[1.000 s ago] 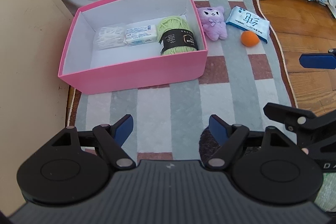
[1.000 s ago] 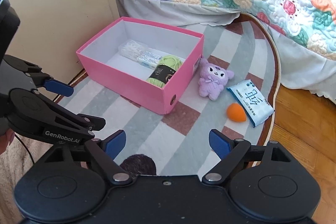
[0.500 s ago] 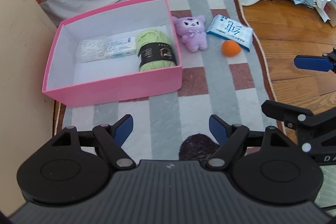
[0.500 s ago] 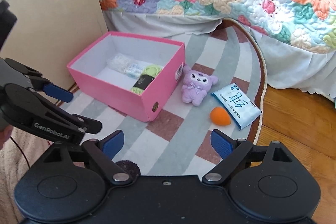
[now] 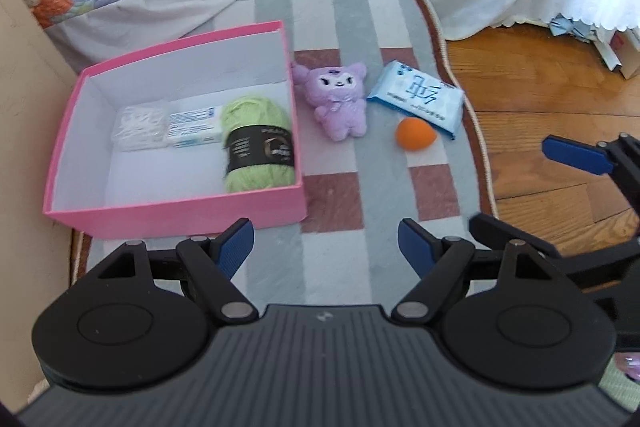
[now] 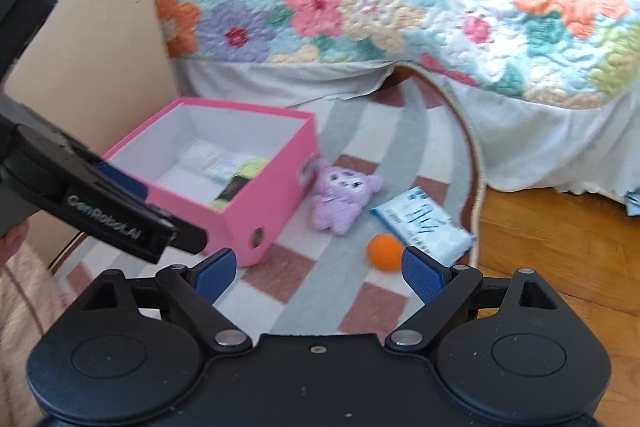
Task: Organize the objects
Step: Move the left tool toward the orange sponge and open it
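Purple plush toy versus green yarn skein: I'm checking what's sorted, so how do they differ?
The green yarn skein lies inside the pink box; the purple plush toy lies outside on the striped rug. The skein wears a black label band; the toy has none. Both are soft, and neither is gripped.

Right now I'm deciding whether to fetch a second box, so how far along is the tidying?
Partly done. The pink box already holds a green yarn ball, a white packet and a clear bag. Nothing is in hand: the left gripper and right gripper both have empty, open jaws. Left on the rug: the purple plush, the tissue pack and the orange sponge.
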`<state>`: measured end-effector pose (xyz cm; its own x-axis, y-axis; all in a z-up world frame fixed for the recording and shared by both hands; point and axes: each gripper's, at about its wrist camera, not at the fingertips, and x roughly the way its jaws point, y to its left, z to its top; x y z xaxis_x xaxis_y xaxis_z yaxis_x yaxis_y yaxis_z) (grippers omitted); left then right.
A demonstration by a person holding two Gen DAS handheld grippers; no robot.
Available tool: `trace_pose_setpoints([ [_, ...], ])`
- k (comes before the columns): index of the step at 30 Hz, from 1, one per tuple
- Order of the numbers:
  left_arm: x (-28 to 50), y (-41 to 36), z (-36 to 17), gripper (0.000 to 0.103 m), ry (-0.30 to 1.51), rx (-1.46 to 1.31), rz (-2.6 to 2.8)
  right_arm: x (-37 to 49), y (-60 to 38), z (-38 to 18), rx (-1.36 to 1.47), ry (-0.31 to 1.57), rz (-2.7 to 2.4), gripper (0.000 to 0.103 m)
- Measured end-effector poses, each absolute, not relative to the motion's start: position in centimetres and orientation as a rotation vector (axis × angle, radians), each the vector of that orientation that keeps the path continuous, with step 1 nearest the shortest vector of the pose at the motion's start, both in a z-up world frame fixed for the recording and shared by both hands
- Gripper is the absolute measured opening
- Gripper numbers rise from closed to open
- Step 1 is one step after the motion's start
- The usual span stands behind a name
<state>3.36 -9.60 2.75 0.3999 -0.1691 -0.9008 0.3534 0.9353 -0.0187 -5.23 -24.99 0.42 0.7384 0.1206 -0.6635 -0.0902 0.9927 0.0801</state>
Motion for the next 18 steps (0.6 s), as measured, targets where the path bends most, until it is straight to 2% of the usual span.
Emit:
trace_pose_setpoints([
  [6, 3.4, -10.4, 3.0, 0.079, 1.106, 0.190, -0.352, -5.2, -26.3, -2.0, 0.038, 0.706, 0.094, 0.092],
  [18, 3.9, -13.0, 2.0, 0.079, 1.082, 0.182, -0.368, -3.2, -27.2, -5.4, 0.087, 0.858, 0.049, 0.093],
])
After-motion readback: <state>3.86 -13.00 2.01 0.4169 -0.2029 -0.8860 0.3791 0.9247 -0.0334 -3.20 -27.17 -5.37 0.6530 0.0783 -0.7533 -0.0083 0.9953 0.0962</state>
